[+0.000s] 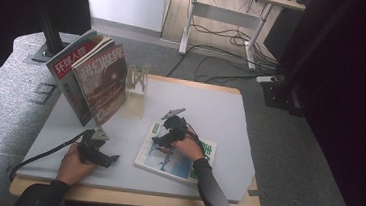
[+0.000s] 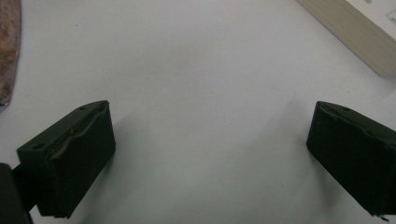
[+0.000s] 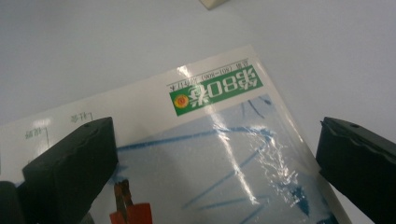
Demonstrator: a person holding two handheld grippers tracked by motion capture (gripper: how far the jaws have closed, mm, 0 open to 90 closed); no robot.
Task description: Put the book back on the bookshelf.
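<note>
Magazine (image 3: 224, 154) flat on desk (image 1: 211, 105), directly under spread right tongs (image 3: 217, 163), probably poised to lift it toward wooden rack (image 1: 136, 86). Left tongs (image 2: 208, 154) spread too, idle beside, gripping nothing.

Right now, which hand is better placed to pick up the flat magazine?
Right. The right tool hangs open directly over the flat magazine, while the left tool is open over the bare white tabletop, off to its side.
</note>
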